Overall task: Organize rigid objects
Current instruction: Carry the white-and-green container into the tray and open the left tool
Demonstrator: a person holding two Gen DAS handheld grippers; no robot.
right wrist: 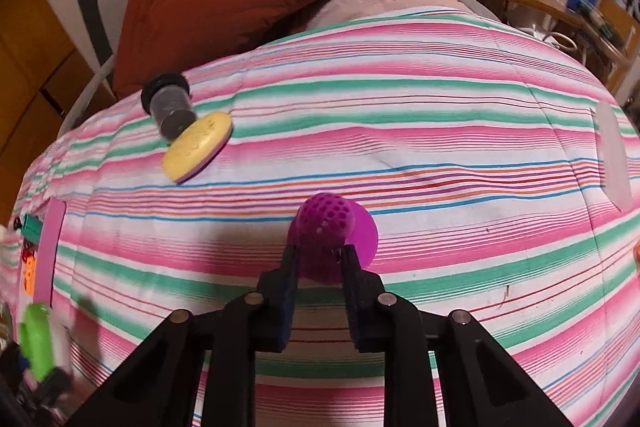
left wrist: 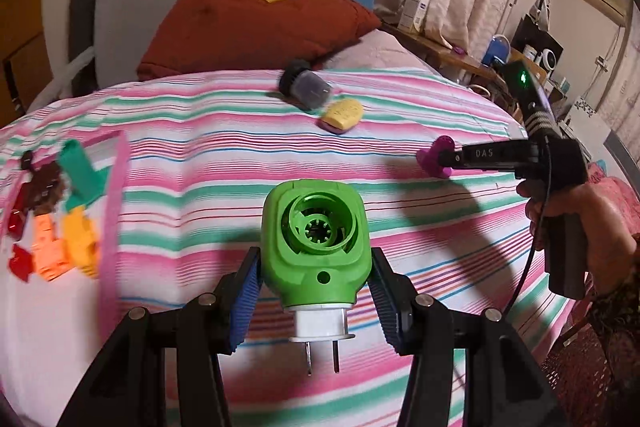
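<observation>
**Both claws loaded, pouch off to the left**

Nearest the left wrist lens: the left gripper [left wrist: 316, 255], clamped on a green plug-in device [left wrist: 314, 227], blue pads pressed to its two flanks. Long axis of the device in line with the fingers: round socket end facing away, white plug and two metal prongs pointing back at the camera. Looks to be carried clear of the striped bedspread [left wrist: 208, 155] rather than resting on it.

Farther out and to the right in the same view: the right gripper [left wrist: 440, 159], gripped by a person's hand, closed on a small purple knob piece [left wrist: 434, 157]. From the right wrist camera, the same purple knob piece [right wrist: 326, 227] pinched at the fingertips, dimpled dome up and away, flat round flange behind it, low over or on the cloth; cannot tell which.

Likely goal for both: a pink-edged pouch [left wrist: 116, 187] at the left of the bed, already holding red, orange, yellow and green blocks. Lies left of both claws. Near the left claw; well apart from the right one, with the green device between. So probably left hand first, a swing leftward with the prongs trailing; right hand to follow across the bed.

Not yet sorted, at the far side of the bed: a dark jar [left wrist: 306, 89] on its side with a black cap, touching or just beside a yellow oval bar [left wrist: 344, 115].
</observation>
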